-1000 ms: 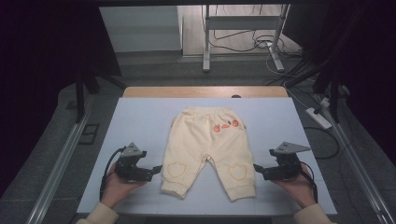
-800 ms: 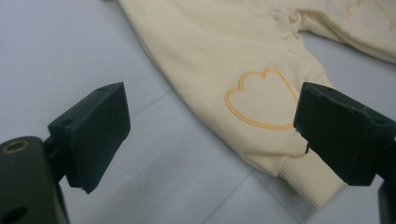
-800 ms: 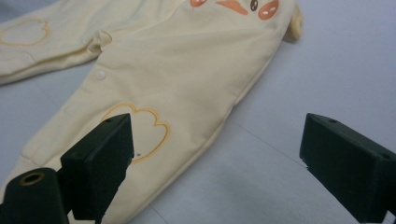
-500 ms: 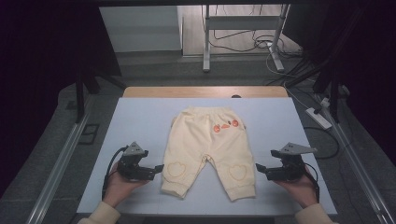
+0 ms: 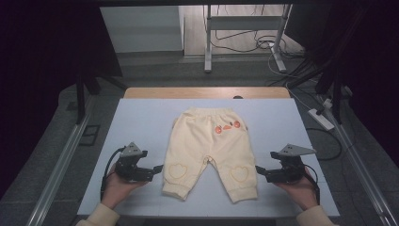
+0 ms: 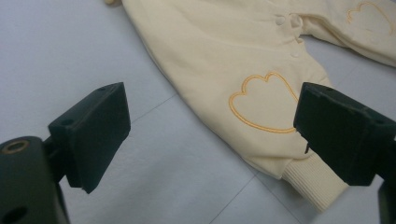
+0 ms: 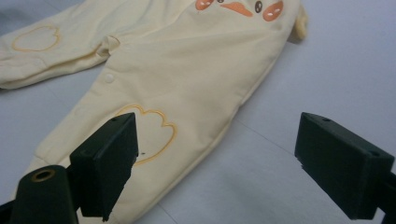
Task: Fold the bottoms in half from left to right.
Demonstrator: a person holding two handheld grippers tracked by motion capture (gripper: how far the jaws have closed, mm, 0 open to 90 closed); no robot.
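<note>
Small cream baby trousers [image 5: 207,148] lie flat on the white table top [image 5: 141,122], waist at the far side, legs toward me. Each knee carries an orange outlined heart and the seat has an orange face print [image 5: 227,127]. My left gripper [image 5: 159,168] rests at the outer edge of the left leg, jaws wide open; in the left gripper view [image 6: 212,130] the trousers [image 6: 243,70] with their ribbed cuff [image 6: 310,179] lie ahead. My right gripper [image 5: 258,169] sits open beside the right leg; the right gripper view [image 7: 217,158] looks onto the trousers [image 7: 187,65].
The wooden table edge [image 5: 207,92] runs along the far side. Behind it stand metal frame legs [image 5: 207,42] and loose cables [image 5: 263,44] on the floor. A power strip [image 5: 321,119] lies off the table's right side.
Both grippers have crept slightly inward toward the trouser legs; the trousers have not moved.
</note>
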